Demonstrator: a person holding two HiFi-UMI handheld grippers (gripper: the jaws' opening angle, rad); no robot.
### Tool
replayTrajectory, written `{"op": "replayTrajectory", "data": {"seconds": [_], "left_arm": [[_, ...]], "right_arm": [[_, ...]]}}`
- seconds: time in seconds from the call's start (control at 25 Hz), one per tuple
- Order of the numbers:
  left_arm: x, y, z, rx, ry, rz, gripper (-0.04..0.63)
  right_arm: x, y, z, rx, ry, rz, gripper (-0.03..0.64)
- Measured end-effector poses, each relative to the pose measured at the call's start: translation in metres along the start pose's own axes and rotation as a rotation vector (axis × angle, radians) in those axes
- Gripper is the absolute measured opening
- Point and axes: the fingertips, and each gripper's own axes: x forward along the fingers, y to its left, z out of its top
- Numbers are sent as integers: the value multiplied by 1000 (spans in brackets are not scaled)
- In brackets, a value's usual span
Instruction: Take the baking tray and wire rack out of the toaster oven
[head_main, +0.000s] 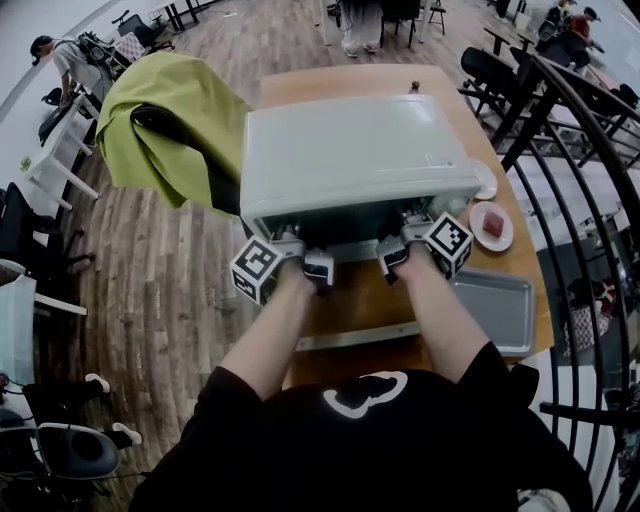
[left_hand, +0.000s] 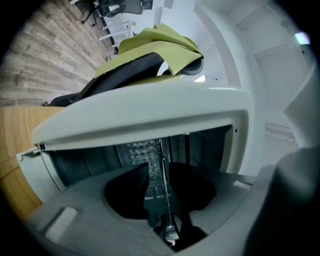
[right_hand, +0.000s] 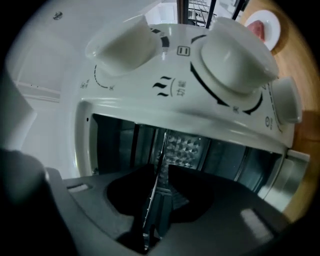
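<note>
The white toaster oven (head_main: 350, 150) stands on the wooden table with its door (head_main: 360, 335) folded down toward me. Both grippers reach level into its dark opening. The wire rack (left_hand: 161, 150) shows edge-on as a thin metal line between the black fingers of my left gripper (left_hand: 159, 167), with space on either side. In the right gripper view the wire rack (right_hand: 159, 150) runs close along one finger of my right gripper (right_hand: 161, 170), a slit still showing beside it. The baking tray (head_main: 495, 310) lies flat on the table, to the right of the door.
A small plate (head_main: 491, 225) with a red piece sits right of the oven. A green cloth (head_main: 170, 110) hangs over a chair at the table's left. The oven's white knobs (right_hand: 232, 60) are beside the right gripper. A dark railing (head_main: 570, 150) curves along the right.
</note>
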Motion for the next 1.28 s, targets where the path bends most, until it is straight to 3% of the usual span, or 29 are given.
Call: {"op": "replayTrajectory", "data": {"seconds": [0.36, 0.76, 1.28], "left_arm": [[4, -6, 0, 30, 3, -9, 27], [1, -7, -2, 41, 31, 6, 20], [-40, -12, -20, 52, 38, 21, 17]], "right_arm": [[3, 5, 4, 11, -25, 10, 11], [-2, 6, 2, 7, -21, 2, 9], [-45, 10, -9, 30, -15, 12, 9]]}}
